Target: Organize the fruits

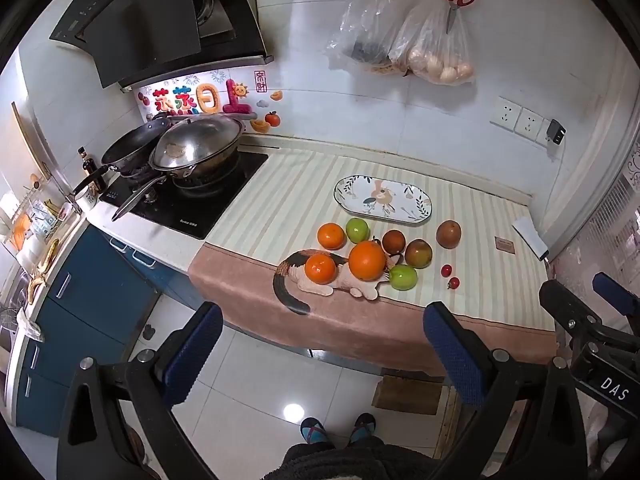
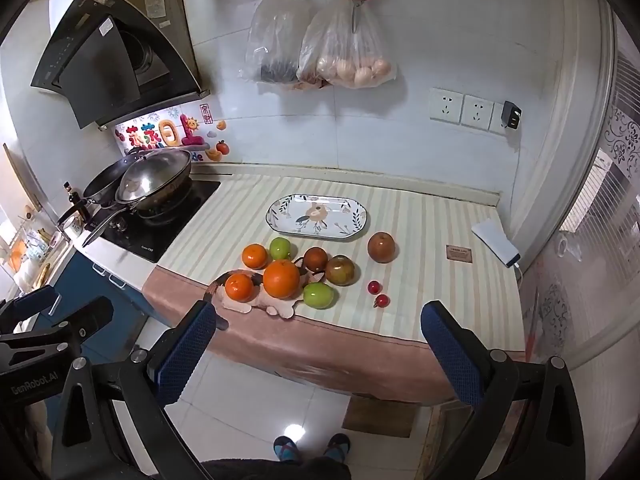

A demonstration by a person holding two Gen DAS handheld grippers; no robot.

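Evidently nothing's sorted yet — fruits (image 2: 282, 278) cluster before the plate (image 2: 318, 216), so both tongs (image 1: 322, 344) (image 2: 316, 340) hang apart, empty.

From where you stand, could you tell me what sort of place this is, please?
A home kitchen, most likely: a wok sits on a black cooktop under a range hood, and fruit lies beside an oval plate on the cloth-covered counter.

Ahead of me a big orange (image 2: 281, 278) sits mid-cluster, one smaller orange (image 2: 239, 287) at its 8 o'clock, another (image 2: 254, 256) at 11. Green apples (image 2: 319, 295) lie at 4 and 12 o'clock (image 2: 279, 248). Brownish fruits (image 2: 340, 269) spread toward 2, cherry tomatoes (image 2: 373, 287) at 3. The oval patterned plate (image 2: 357, 220) lies empty at 12.
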